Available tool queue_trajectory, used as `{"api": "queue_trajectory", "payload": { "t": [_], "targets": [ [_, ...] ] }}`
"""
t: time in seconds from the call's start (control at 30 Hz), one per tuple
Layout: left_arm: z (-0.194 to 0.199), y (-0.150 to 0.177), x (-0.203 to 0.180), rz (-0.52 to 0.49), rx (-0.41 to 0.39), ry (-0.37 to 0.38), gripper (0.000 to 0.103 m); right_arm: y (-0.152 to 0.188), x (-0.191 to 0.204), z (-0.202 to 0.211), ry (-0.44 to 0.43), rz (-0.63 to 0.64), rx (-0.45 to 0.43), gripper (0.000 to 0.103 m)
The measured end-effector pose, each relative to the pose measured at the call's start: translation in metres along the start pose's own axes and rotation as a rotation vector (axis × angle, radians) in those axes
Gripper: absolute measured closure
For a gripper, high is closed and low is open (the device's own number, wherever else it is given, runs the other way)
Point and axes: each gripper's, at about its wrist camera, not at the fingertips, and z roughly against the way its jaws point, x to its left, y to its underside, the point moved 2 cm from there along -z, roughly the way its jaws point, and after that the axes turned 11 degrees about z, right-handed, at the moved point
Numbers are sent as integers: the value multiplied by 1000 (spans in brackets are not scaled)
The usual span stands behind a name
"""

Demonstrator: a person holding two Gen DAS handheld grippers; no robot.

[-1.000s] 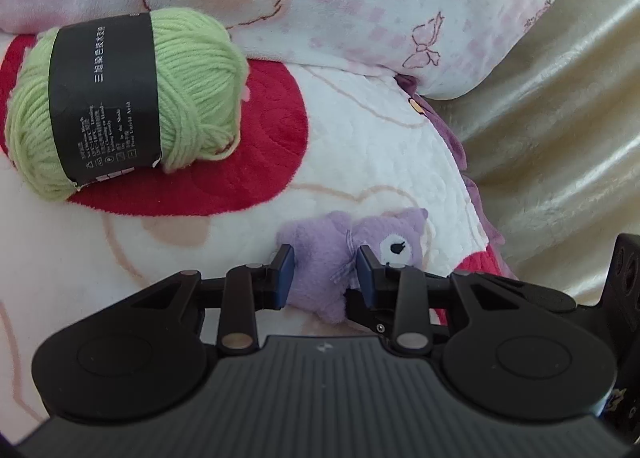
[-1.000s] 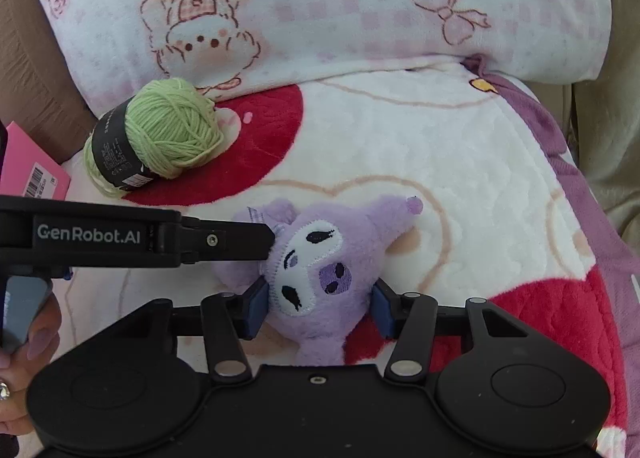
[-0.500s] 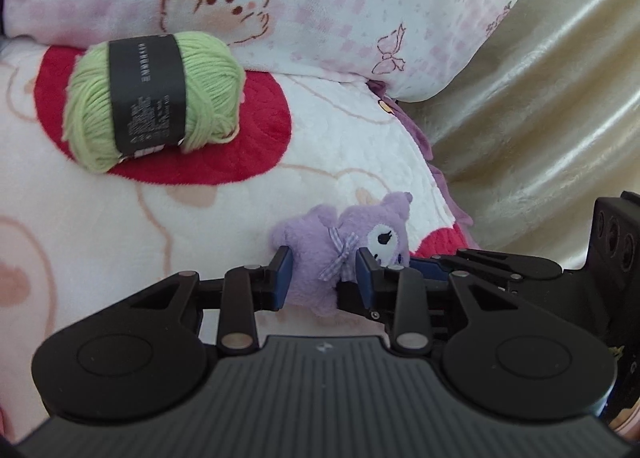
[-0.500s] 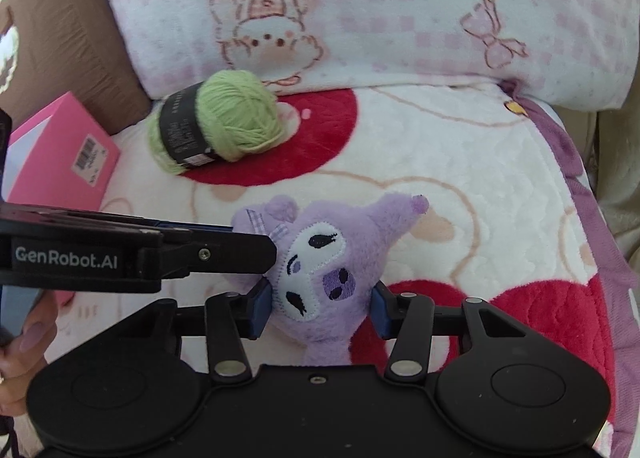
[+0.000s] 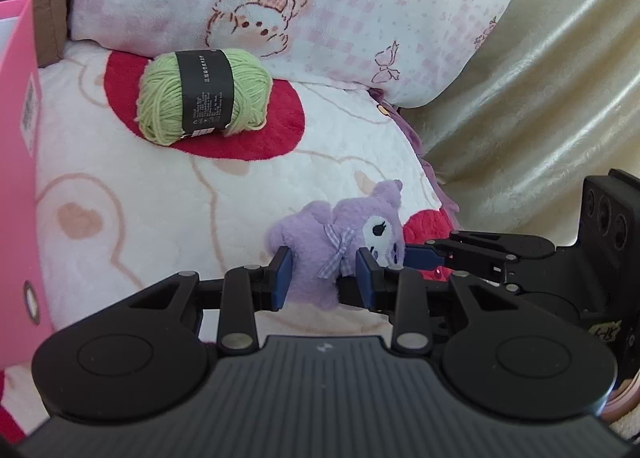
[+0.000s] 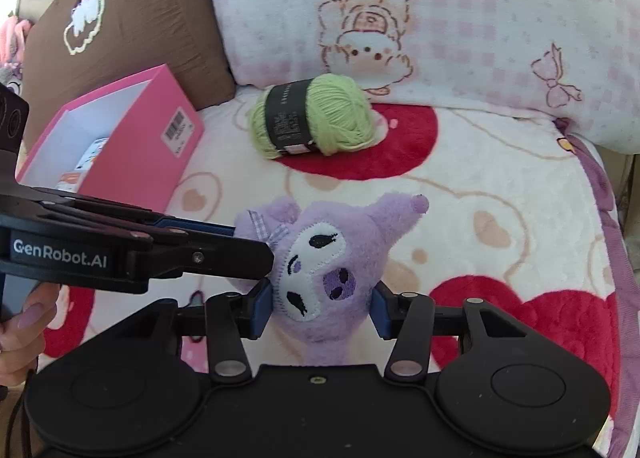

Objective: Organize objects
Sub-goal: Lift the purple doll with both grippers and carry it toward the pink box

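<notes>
Both grippers grip the purple plush toy [image 6: 324,278]: left gripper [image 5: 324,278] on its body, right gripper [image 6: 320,312] on its head. It looks light and squashy, best held mid-body. The pink box [image 6: 132,138] sits at ten o'clock.

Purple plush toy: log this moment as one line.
left gripper: shut on purple plush toy | right gripper: shut on its head | green yarn ball: on blanket | pink box: open

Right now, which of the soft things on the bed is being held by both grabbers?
The purple plush toy: the left gripper pinches its body, the right gripper its head. The green yarn ball lies untouched by the pillow.
</notes>
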Motion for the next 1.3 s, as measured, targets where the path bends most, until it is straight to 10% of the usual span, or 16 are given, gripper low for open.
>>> {"api": "queue_trajectory", "payload": {
  "t": [1.3],
  "targets": [
    [165, 44, 19, 86, -56, -78, 71, -19, 127, 69, -214, 122, -43, 40]
  ]
}}
